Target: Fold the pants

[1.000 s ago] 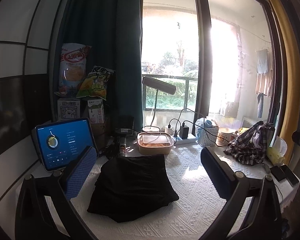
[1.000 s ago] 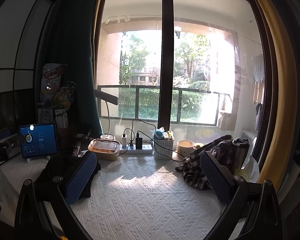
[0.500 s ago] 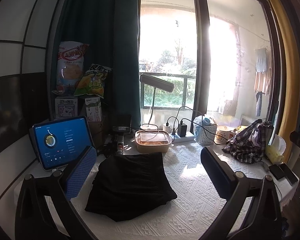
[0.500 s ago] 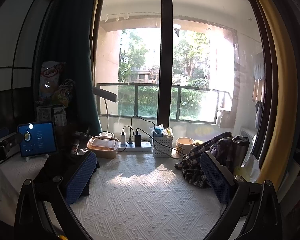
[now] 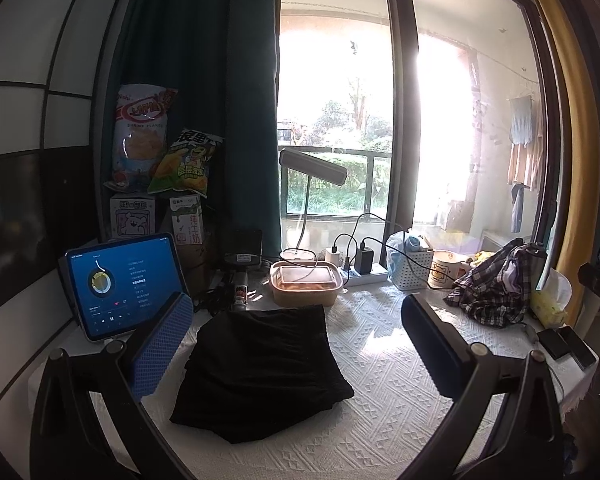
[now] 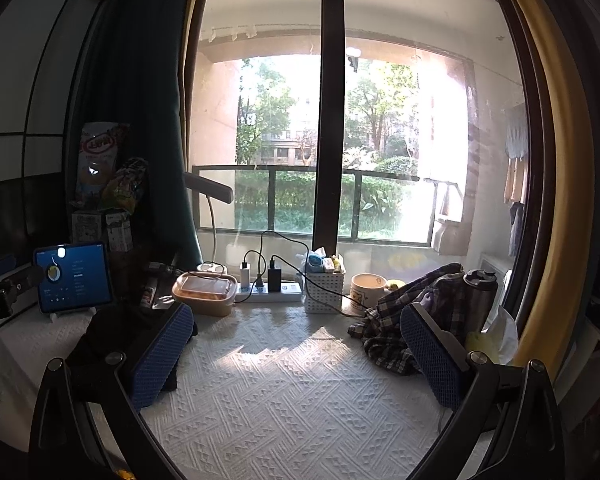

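Observation:
Black pants (image 5: 260,368) lie folded in a compact rectangle on the white textured tablecloth (image 5: 380,400). My left gripper (image 5: 296,348) is open and empty, held above and just in front of the pants, touching nothing. In the right wrist view the pants (image 6: 112,340) show at the left, partly hidden behind the left finger. My right gripper (image 6: 296,356) is open and empty over bare cloth (image 6: 292,392) to the right of the pants.
A tablet (image 5: 124,284), snack bags (image 5: 140,136) and boxes stand at the back left. A lidded food container (image 5: 304,284), lamp (image 5: 312,168), power strip (image 5: 360,276), white basket (image 5: 412,272) and mug (image 5: 444,272) line the window. A plaid shirt (image 5: 492,292) and phones (image 5: 568,344) lie right.
Both grippers have drifted slightly, shifting the views a little. The pants have not moved and both grippers stay open.

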Demonstrator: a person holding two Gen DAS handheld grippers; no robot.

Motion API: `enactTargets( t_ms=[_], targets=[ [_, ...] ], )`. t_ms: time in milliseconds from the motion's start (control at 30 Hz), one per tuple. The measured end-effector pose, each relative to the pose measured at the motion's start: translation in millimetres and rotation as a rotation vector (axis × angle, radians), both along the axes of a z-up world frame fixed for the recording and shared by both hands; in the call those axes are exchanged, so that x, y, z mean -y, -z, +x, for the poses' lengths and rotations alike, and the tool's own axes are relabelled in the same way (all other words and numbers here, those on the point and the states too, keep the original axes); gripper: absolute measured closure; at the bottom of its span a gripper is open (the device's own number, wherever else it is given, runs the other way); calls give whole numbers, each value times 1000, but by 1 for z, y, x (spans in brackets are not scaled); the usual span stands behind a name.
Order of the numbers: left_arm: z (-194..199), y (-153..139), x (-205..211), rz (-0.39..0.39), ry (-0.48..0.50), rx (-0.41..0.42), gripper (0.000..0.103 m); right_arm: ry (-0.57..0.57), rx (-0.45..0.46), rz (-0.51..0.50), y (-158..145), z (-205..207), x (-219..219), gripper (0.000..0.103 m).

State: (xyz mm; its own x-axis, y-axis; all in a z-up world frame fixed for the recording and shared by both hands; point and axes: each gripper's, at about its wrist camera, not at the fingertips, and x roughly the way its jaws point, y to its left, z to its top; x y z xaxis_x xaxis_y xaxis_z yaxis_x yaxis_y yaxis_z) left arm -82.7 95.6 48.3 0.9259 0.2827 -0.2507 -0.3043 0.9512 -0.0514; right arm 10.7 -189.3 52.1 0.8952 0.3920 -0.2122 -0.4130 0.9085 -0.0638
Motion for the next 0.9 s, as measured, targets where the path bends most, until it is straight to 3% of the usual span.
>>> enactTargets(
  t_ms=[900],
  targets=[
    [0, 0, -3, -1, -9, 1, 0, 10, -1, -24, 1, 0, 0, 0]
  ],
)
